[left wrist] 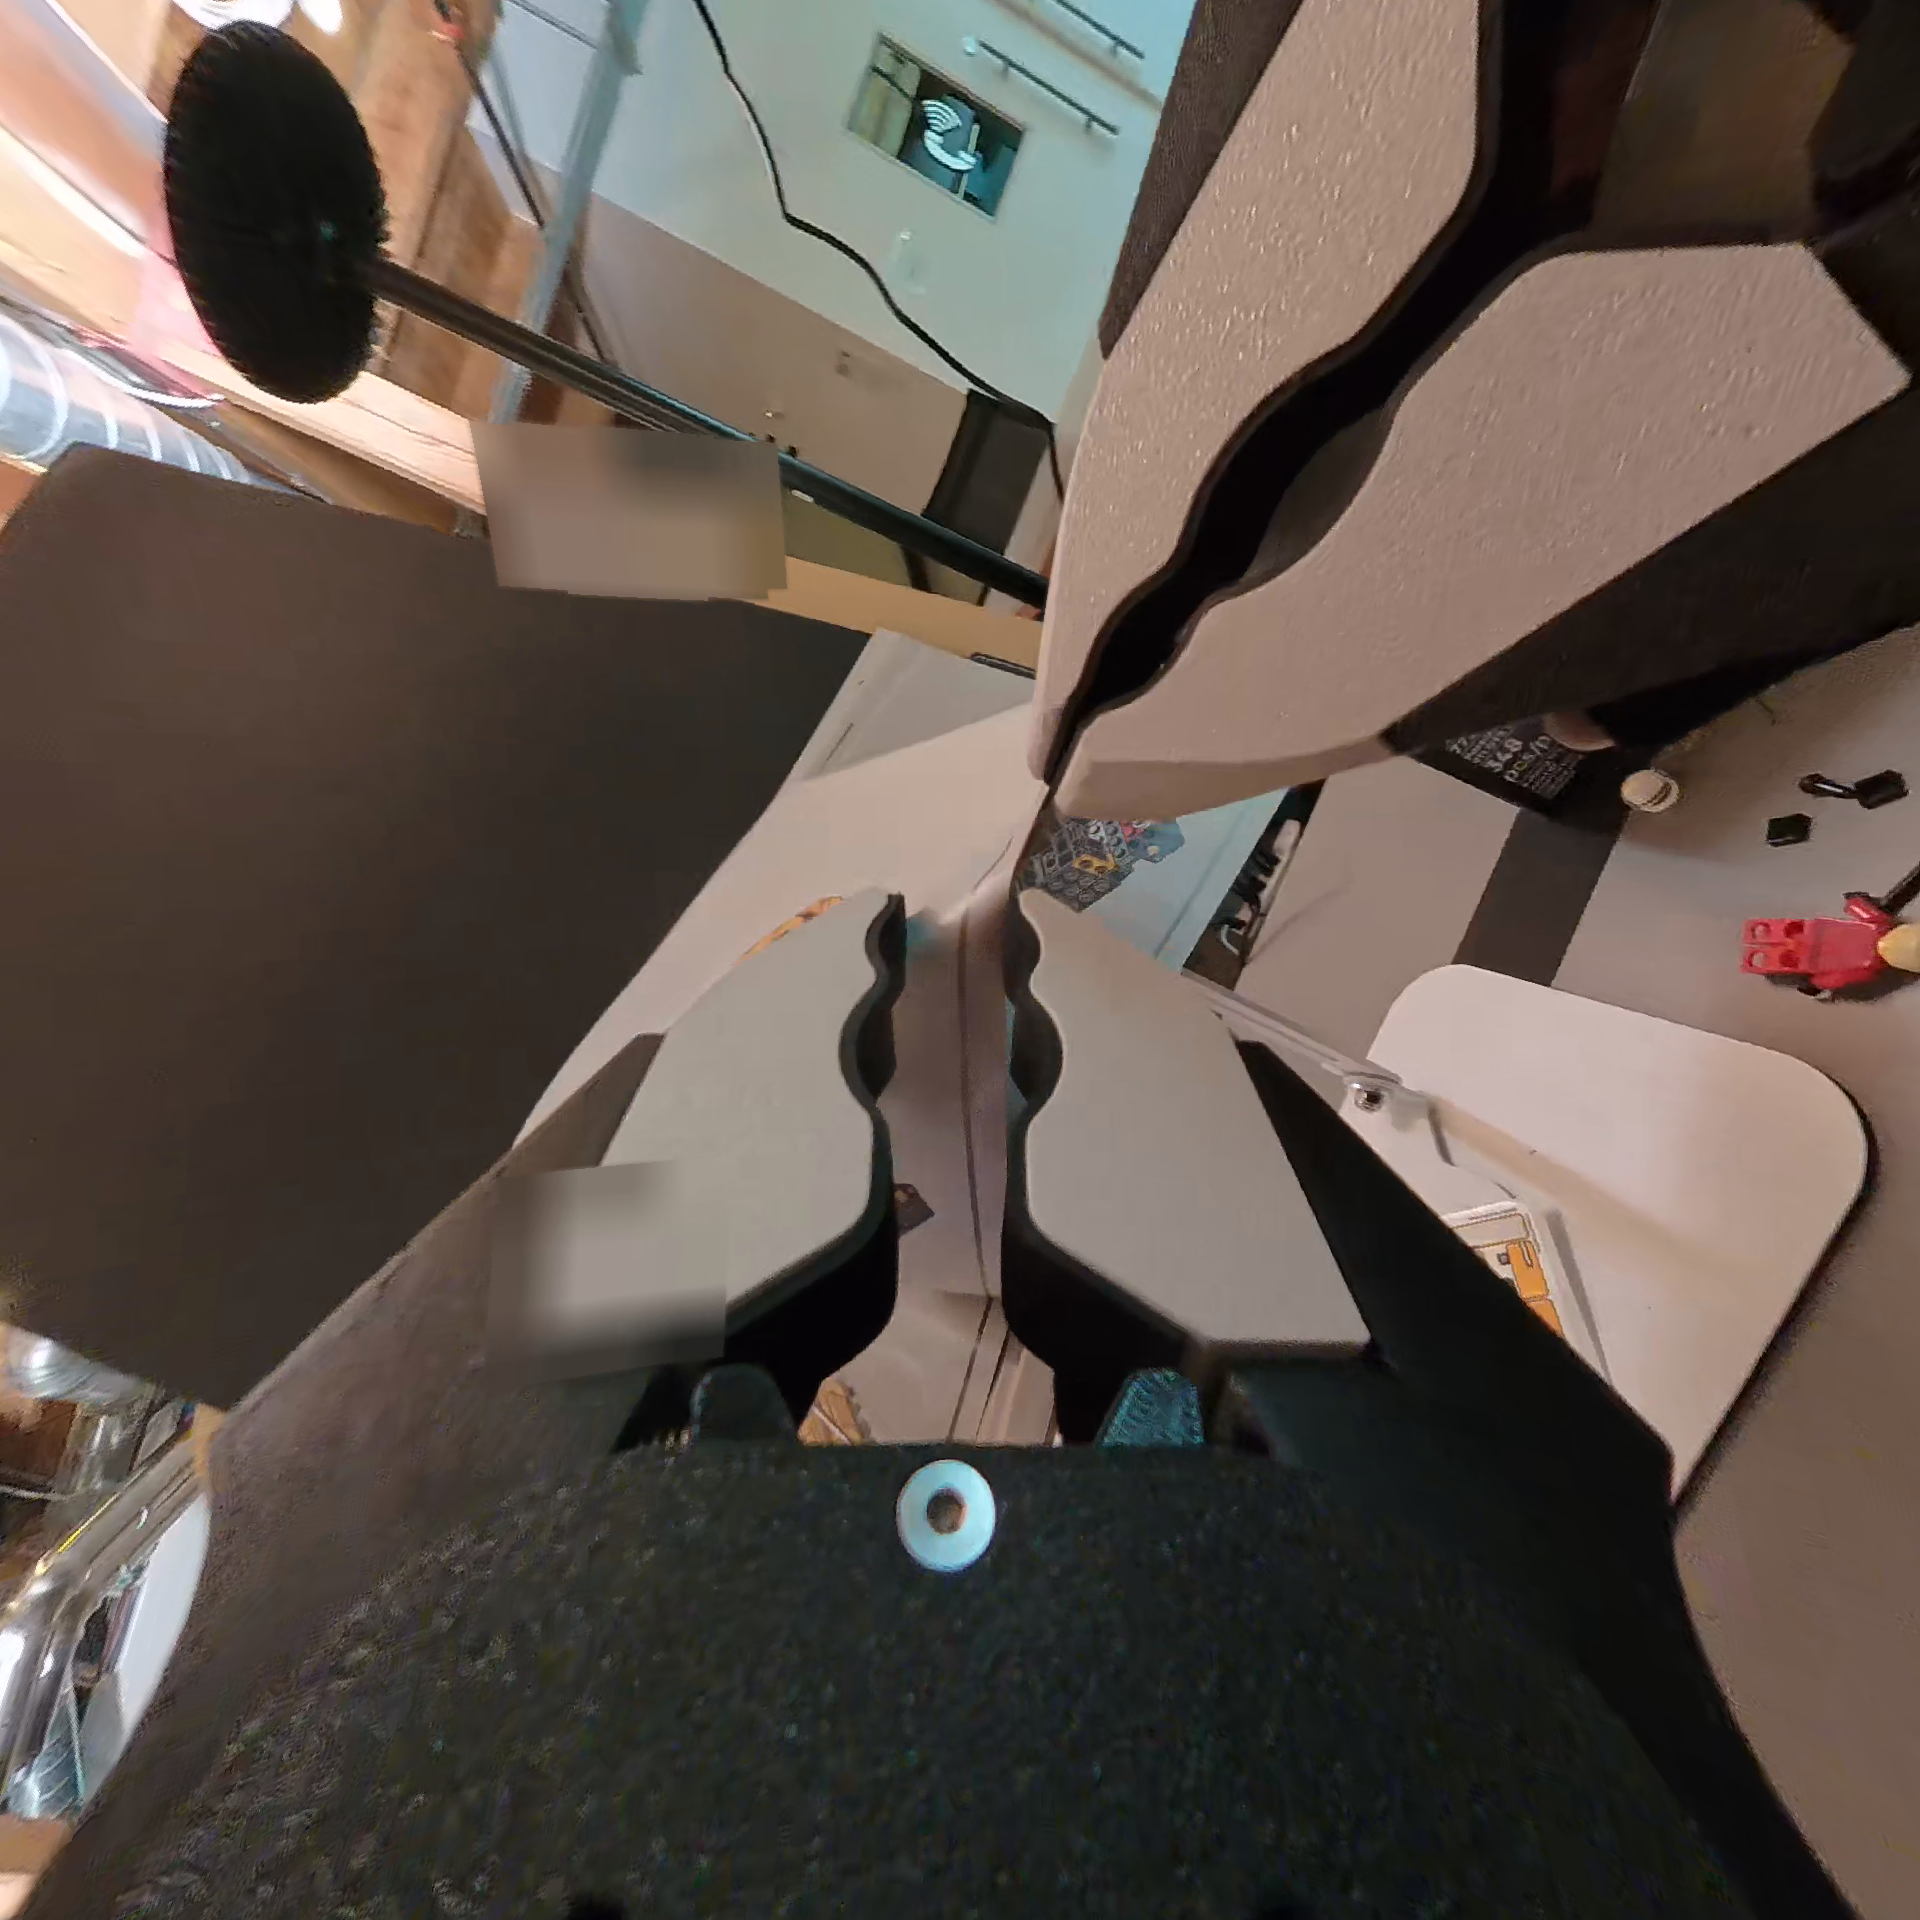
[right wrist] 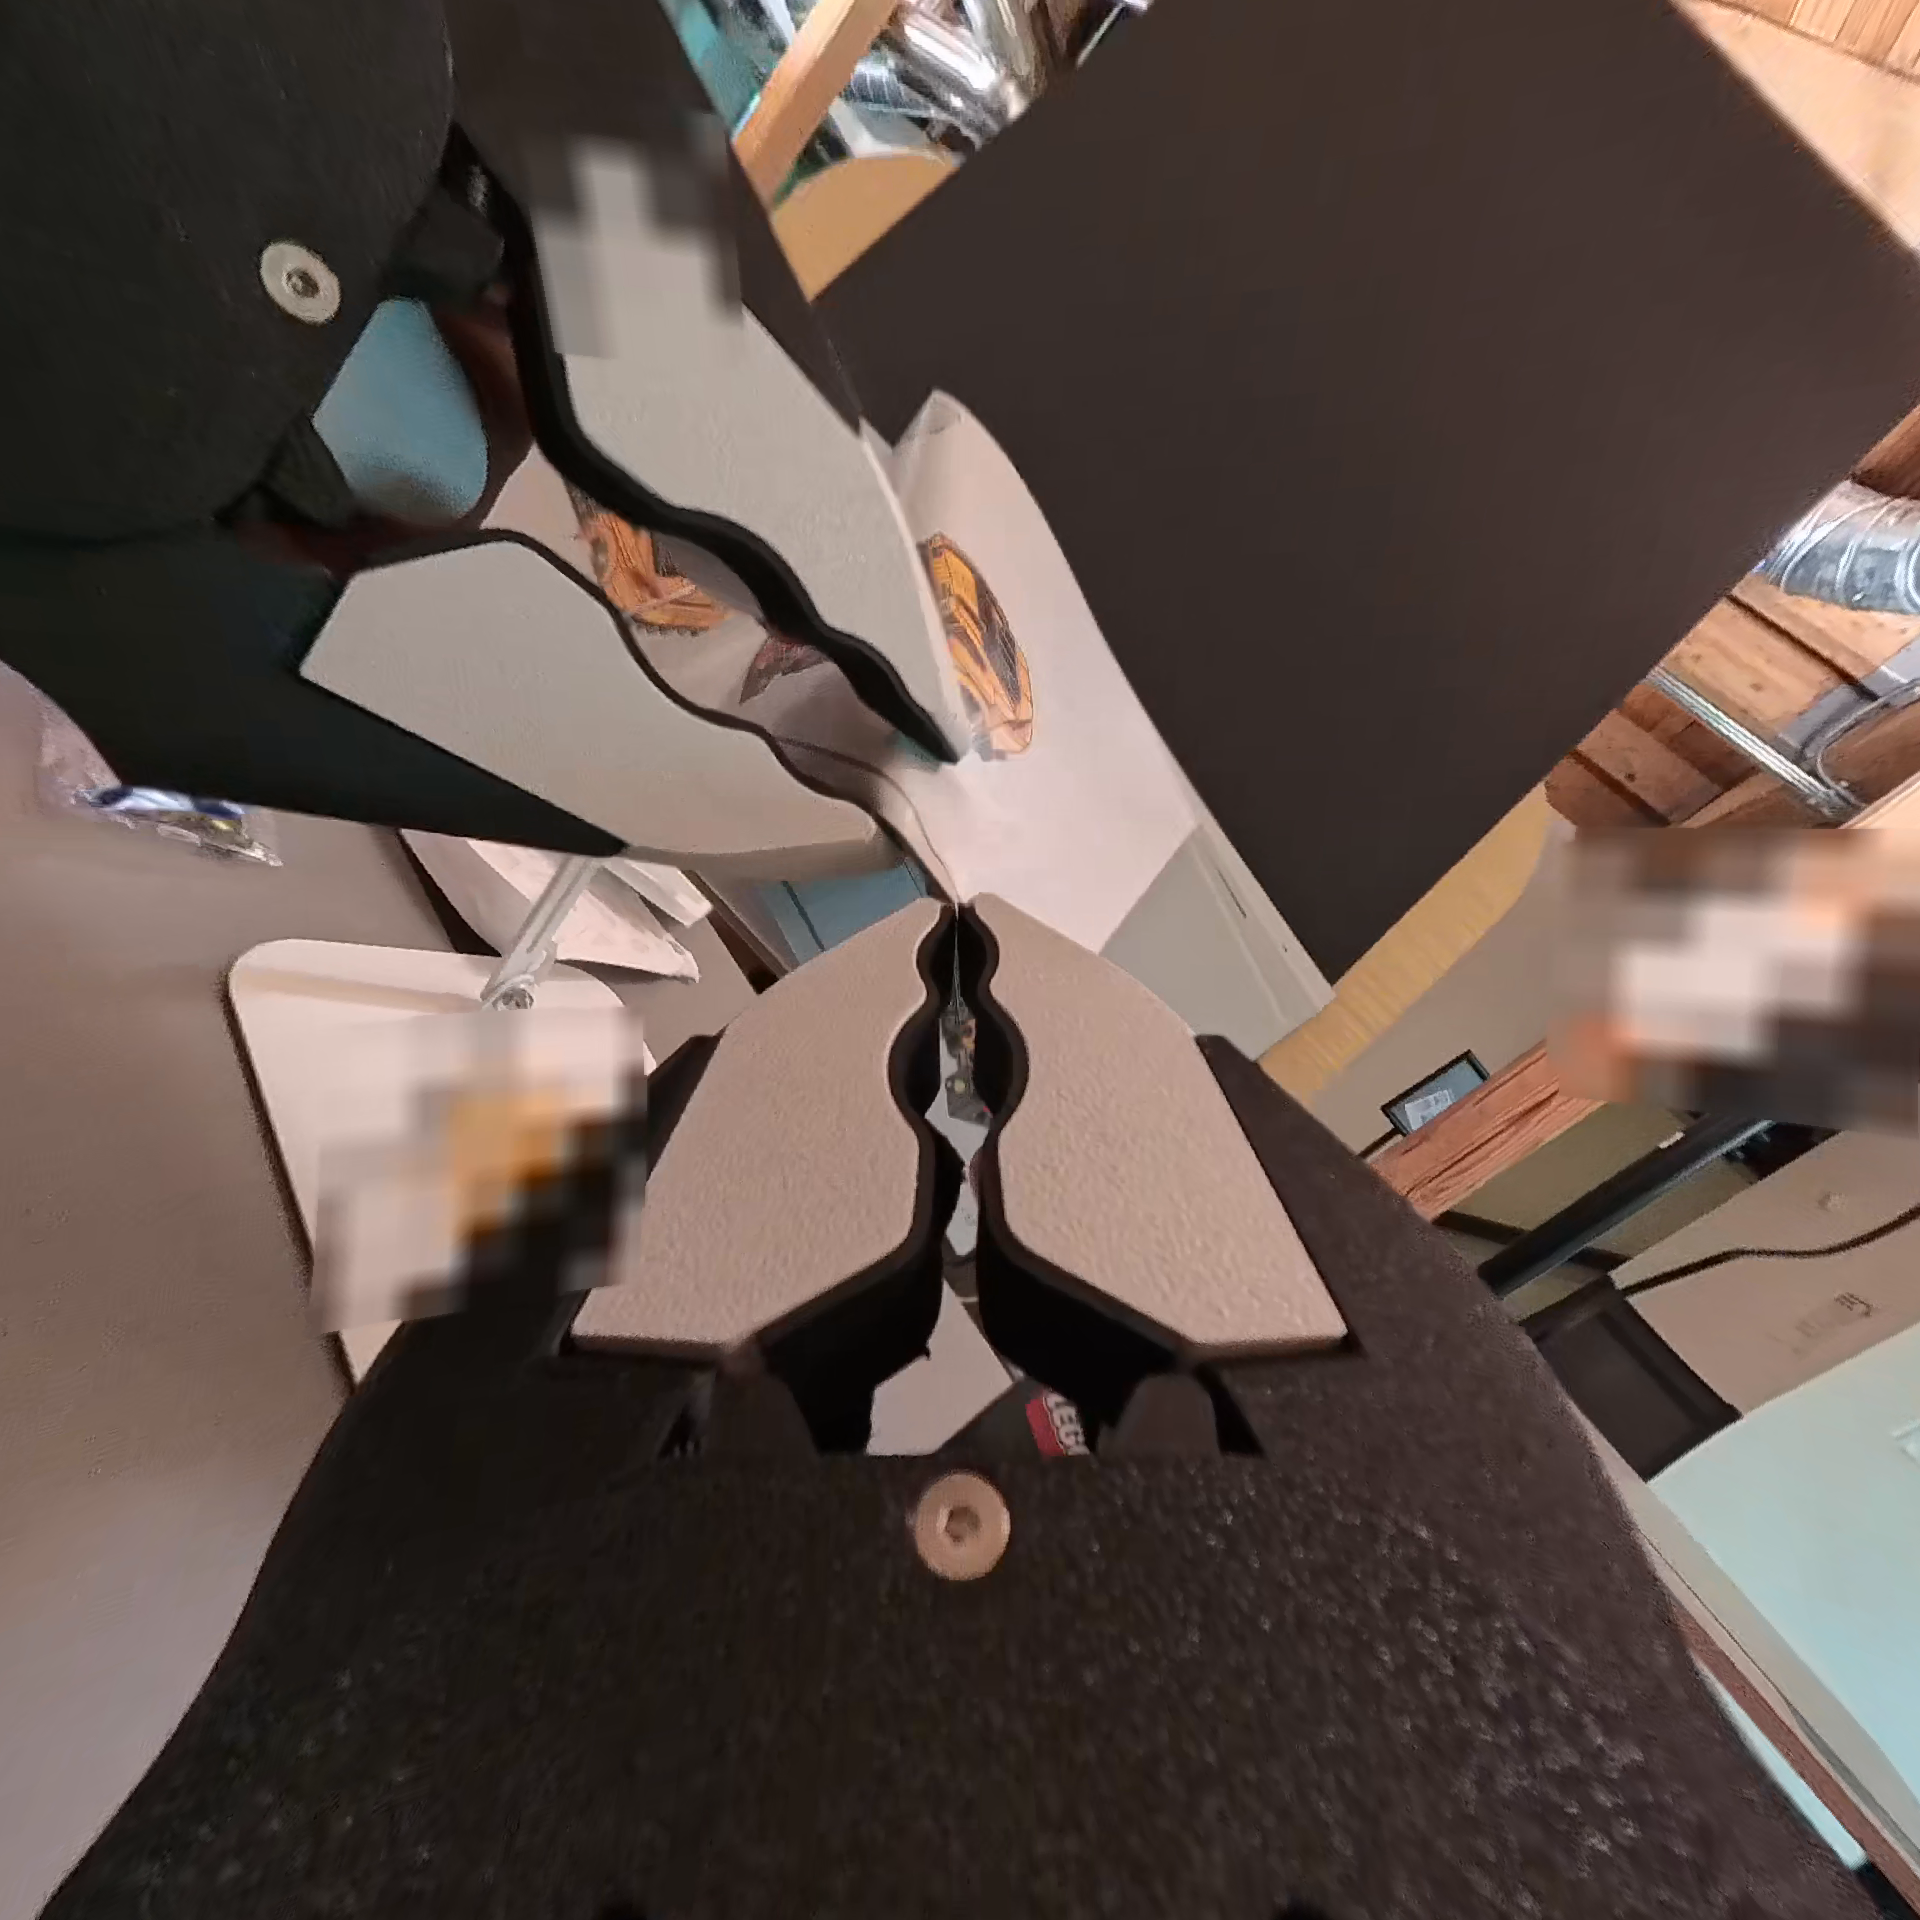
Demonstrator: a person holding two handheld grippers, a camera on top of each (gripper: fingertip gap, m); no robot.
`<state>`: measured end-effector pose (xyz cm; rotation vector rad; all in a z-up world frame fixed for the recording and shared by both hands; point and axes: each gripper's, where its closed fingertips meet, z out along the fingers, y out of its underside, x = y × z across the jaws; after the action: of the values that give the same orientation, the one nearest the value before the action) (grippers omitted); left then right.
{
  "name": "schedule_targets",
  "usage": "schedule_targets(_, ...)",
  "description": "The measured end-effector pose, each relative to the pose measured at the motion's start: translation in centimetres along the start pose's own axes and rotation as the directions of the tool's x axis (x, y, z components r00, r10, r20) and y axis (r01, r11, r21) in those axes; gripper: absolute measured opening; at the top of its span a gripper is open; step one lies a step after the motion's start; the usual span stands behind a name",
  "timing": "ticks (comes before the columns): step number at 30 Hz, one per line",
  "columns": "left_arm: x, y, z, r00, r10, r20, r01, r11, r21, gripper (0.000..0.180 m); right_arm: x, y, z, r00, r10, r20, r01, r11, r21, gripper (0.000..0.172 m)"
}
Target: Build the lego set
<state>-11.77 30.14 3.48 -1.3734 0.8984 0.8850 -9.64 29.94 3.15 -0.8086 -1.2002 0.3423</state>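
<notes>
My right gripper (right wrist: 956,912) is shut on the thin edge of a page of the instruction booklet (right wrist: 1039,810), which is held up off the table. The left wrist view shows it (left wrist: 1055,774) pinching that page edge (left wrist: 1023,842) from above. My left gripper (left wrist: 956,920) is open. The lifted page runs between its fingers close to the right one, and the pads do not press on it. In the right wrist view the left gripper (right wrist: 914,795) stands just beyond my tips with its jaws apart around the page. The booklet's pages show yellow vehicle pictures (right wrist: 977,644).
A red Lego figure with red bricks (left wrist: 1829,951) and small black parts (left wrist: 1860,790) lie on the grey table at the right. A white board (left wrist: 1610,1143) lies under the booklet. A black panel (left wrist: 364,831) stands at the left. A clear plastic bag (right wrist: 156,810) lies on the table. The grippers are tip to tip, or close to it.
</notes>
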Motion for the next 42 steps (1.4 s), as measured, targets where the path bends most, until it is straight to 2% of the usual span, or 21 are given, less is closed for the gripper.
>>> schedule_targets(5, -0.7, 0.7, -1.8, 0.995, -0.093, 0.040, 0.092, 0.996, 0.018, 0.015, 0.4, -2.6, -1.1, 0.991, 0.130, 0.040, -0.135, 0.981, 0.139, 0.004)
schedule_targets(8, -1.7, 1.2, -3.3, 0.959, -0.282, 0.015, 0.280, 0.957, 0.069, 0.016, 1.7, -2.9, -1.8, 0.944, 0.314, 0.101, -0.328, 0.927, 0.180, 0.008)
schedule_targets(10, -2.5, 1.5, -4.5, 0.891, -0.453, -0.021, 0.453, 0.884, 0.116, 0.017, 1.7, -2.1, -1.6, 0.878, 0.443, 0.179, -0.468, 0.875, 0.128, 0.013)
schedule_targets(11, -2.7, 1.6, -5.0, 0.842, -0.536, -0.056, 0.538, 0.831, 0.138, 0.018, 1.1, -1.9, -1.4, 0.825, 0.511, 0.240, -0.544, 0.834, 0.091, 0.018)
schedule_targets(13, -2.8, 2.1, -5.7, 0.742, -0.659, -0.124, 0.670, 0.724, 0.161, 0.020, 0.0, -2.3, -1.0, 0.656, 0.657, 0.371, -0.714, 0.700, 0.024, 0.022)
schedule_targets(15, -2.9, 2.5, -6.3, 0.666, -0.726, -0.172, 0.746, 0.641, 0.178, 0.019, -0.6, -3.3, -0.8, 0.464, 0.751, 0.470, -0.842, 0.539, -0.031, 0.026)
schedule_targets(16, -2.9, 2.6, -6.5, 0.637, -0.747, -0.193, 0.771, 0.611, 0.181, 0.019, -0.9, -3.7, -0.6, 0.392, 0.772, 0.501, -0.873, 0.484, -0.062, 0.028)
schedule_targets(18, -2.8, 2.7, -6.9, 0.607, -0.761, -0.228, 0.795, 0.579, 0.183, 0.019, -1.4, -4.6, -0.1, 0.285, 0.786, 0.548, -0.906, 0.408, -0.114, 0.033)
schedule_targets(21, -2.4, 2.6, -7.1, 0.605, -0.751, -0.263, 0.796, 0.580, 0.173, 0.020, -1.7, -5.9, 0.6, 0.177, 0.795, 0.581, -0.928, 0.331, -0.171, 0.036)
schedule_targets(25, -2.1, 2.6, -7.4, 0.588, -0.749, -0.304, 0.808, 0.560, 0.182, 0.020, -1.9, -6.9, 1.6, -0.012, 0.802, 0.597, -0.942, 0.191, -0.275, 0.031)
schedule_targets(29, -2.2, 2.7, -7.8, 0.542, -0.767, -0.344, 0.840, 0.511, 0.182, 0.021, -2.4, -6.7, 2.1, -0.045, 0.803, 0.594, -0.947, 0.155, -0.281, 0.005)
schedule_targets(32, -2.0, 2.9, -8.2, 0.522, -0.767, -0.373, 0.851, 0.497, 0.168, 0.025, -2.2, -6.8, 2.0, -0.058, 0.790, 0.610, -0.956, 0.133, -0.263, 0.000)
schedule_targets(35, -2.5, 2.6, -9.0, 0.523, -0.764, -0.377, 0.851, 0.497, 0.172, 0.027, -2.3, -6.7, 2.0, -0.018, 0.795, 0.607, -0.953, 0.169, -0.250, 0.000)
schedule_targets(37, -3.5, 3.2, -9.0, 0.526, -0.788, -0.320, 0.849, 0.508, 0.146, 0.027, -2.6, -6.7, 2.1, 0.038, 0.798, 0.602, -0.946, 0.222, -0.235, 0.000)
schedule_targets(39, -4.5, 4.6, -8.7, 0.467, -0.842, -0.269, 0.882, 0.464, 0.078, 0.031, -3.0, -6.9, 2.1, 0.109, 0.792, 0.601, -0.935, 0.287, -0.209, 0.000)
schedule_targets(42, -5.4, 6.1, -8.0, 0.300, -0.912, -0.279, 0.946, 0.323, -0.039, 0.055, -3.6, -7.0, 2.1, 0.191, 0.782, 0.593, -0.915, 0.361, -0.182, 0.000)
